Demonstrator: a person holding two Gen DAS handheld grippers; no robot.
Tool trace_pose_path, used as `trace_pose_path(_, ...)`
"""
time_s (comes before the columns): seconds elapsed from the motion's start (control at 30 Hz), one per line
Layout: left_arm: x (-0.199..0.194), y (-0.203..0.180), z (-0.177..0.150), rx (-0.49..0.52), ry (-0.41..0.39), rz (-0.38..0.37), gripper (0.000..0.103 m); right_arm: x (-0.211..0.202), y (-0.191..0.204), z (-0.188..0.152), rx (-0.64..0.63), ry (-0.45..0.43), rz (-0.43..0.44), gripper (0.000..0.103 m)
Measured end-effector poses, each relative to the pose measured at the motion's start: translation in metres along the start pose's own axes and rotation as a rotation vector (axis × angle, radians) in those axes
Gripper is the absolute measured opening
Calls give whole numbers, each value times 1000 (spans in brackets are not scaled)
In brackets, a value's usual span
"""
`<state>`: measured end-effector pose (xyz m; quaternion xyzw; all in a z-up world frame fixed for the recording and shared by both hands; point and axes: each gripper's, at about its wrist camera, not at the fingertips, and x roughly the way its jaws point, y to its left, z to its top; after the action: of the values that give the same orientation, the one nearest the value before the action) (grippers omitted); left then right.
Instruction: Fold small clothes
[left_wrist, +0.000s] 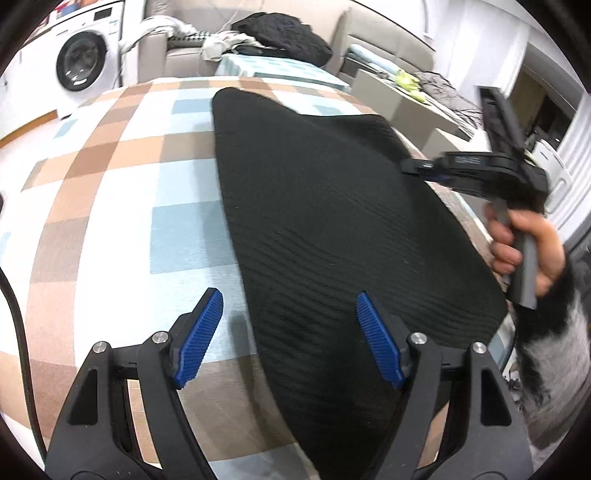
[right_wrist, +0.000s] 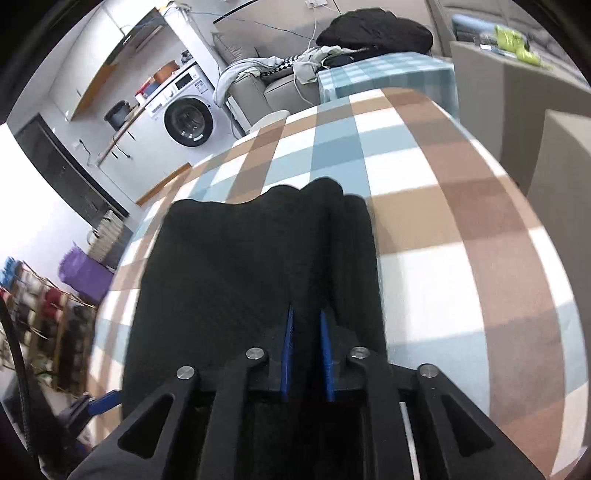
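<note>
A black ribbed garment lies spread on the checked table, filling the centre of the left view. The left tool hovers over its near edge, blue pads apart. The right tool is clamped on a fold of the garment.

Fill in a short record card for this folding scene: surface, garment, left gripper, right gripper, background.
surface: checked tablecloth in brown, blue and white
garment: black ribbed knit garment lying on the cloth
left gripper: left gripper open, over the garment's near edge, holding nothing
right gripper: right gripper shut on a fold of the garment's edge
background: washing machine, sofa with piled clothes
</note>
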<state>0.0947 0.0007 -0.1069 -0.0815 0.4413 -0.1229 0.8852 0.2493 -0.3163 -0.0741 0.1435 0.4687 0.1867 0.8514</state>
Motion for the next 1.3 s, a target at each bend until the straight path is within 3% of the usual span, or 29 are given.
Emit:
trace_pose_path(0.1,0,4,1,-12,-3,4,73,-14,2,-2,-7,-48,25,28)
trace_pose_path(0.23,2,3,4,-2,-8,11,73,3,4,21,9,-54,23,28)
trace_pose_path(0.27,3,1,5,-2,-10,11,73,8,5,25,9,-56,7,27)
trace_pose_path(0.3,4,-1,5,-4,-12,13,73,10,6,28,10,-68,4,14)
trace_pose_path(0.33,4,-1,5,-7,-13,20,73,10,7,30,7,-84,19,10)
trace_pose_path(0.37,4,-1,6,-7,-17,24,73,4,8,31,-2,-113,42,10)
trace_pose_path(0.43,4,1,5,-13,-19,23,73,0,6,31,0,-131,3,10)
trace_pose_path(0.5,5,3,4,-22,-13,20,73,11,-10,33,70,-64,2,10)
trace_pose_path(0.53,7,4,4,-24,-7,20,73,17,-16,31,100,-14,-10,12)
trace_pose_path(0.6,8,5,2,-25,-3,23,73,12,-17,27,104,-6,9,18)
trace_pose_path(0.7,10,8,2,-34,2,14,73,-14,-12,5,69,-5,34,41)
trace_pose_path(0.8,12,9,2,-42,3,3,73,-34,-3,-28,26,28,49,44)
trace_pose_path(0.9,14,8,2,-44,7,-1,73,-40,12,-55,-59,33,46,41)
trace_pose_path(1.0,13,8,0,-43,7,-2,73,-39,19,-66,-83,42,71,9)
trace_pose_path(1.1,9,5,1,-32,-2,-2,73,-55,23,-69,-104,-25,74,8)
trace_pose_path(1.2,10,4,0,-32,3,-10,73,-42,16,-74,-102,44,-9,8)
trace_pose_path(1.27,12,4,-1,-30,9,-3,73,-40,13,-75,-86,52,-9,13)
trace_pose_path(1.3,12,5,-1,-34,12,2,73,-45,12,-76,-80,35,2,20)
